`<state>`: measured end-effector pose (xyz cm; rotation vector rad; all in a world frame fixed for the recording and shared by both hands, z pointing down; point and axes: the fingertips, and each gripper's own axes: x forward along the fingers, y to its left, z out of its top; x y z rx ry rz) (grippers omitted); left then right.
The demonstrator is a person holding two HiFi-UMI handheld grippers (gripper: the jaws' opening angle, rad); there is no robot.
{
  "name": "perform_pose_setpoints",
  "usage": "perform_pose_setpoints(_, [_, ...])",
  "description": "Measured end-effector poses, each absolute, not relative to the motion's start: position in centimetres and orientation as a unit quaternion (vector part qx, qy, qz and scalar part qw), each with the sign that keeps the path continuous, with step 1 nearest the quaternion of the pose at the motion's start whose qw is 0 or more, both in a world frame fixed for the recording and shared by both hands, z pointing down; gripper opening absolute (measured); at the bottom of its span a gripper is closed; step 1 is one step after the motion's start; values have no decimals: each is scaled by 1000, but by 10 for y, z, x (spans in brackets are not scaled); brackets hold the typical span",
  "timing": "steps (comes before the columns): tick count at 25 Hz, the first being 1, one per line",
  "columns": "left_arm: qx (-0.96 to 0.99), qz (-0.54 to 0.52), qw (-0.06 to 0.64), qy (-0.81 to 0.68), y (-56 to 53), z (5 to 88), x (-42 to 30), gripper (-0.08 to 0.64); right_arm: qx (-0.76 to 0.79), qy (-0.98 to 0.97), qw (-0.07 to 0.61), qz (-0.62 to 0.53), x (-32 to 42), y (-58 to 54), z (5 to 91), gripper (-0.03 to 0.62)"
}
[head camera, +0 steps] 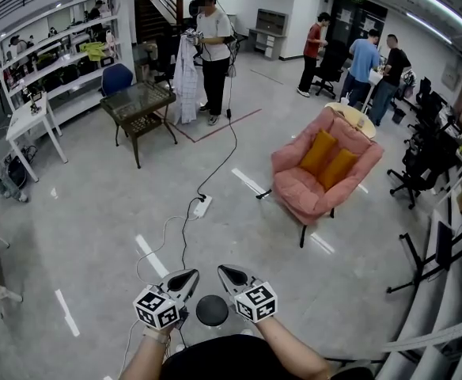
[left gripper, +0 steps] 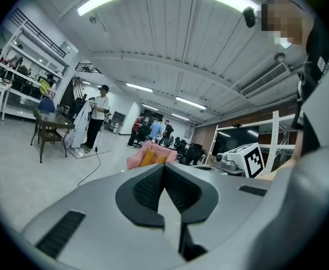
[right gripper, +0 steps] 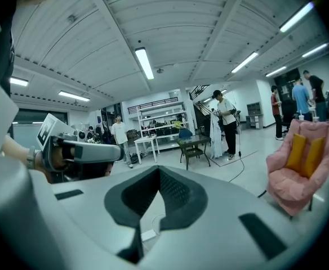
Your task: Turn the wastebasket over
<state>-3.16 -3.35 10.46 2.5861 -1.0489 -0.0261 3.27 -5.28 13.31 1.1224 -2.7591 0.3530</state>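
At the bottom edge of the head view, two forearms (head camera: 294,355) are seen reaching up into the frame. The left gripper (head camera: 188,275) and the right gripper (head camera: 226,272) are held side by side just above them, tips angled toward each other but apart. In each gripper view the dark ribbed pads are pressed together along their front edge, and nothing is pinched between them.

The wastebasket (head camera: 212,310) is seen low in the frame, between the two marker cubes, as a dark round shape viewed from straight above. It is not touched by either gripper. Whether it stands upright or upside down cannot be told.

Above it the pale floor (head camera: 96,220) is crossed by short white tape strips. A white power strip (head camera: 202,207) lies at mid-frame, and a black cable (head camera: 229,153) is run from it toward the top.

To the right of centre a pink armchair (head camera: 322,172) is set, with two orange cushions (head camera: 330,158) on it. To the left of centre, farther up, a dark glass-topped table (head camera: 138,101) is placed. Beside it a person (head camera: 213,54) is seen standing next to a hanging white garment (head camera: 187,81).

White shelves (head camera: 57,54) are lined along the upper left. A group of people (head camera: 365,66) is gathered at the upper right, and dark office chairs (head camera: 421,161) are ranged along the right edge.
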Motion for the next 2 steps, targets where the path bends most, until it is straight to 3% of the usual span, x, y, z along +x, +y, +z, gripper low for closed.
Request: perform_pose_setpoints(2, [915, -11, 166, -367, -31, 100, -29, 14, 372, -919, 66, 113, 33, -50, 129, 9])
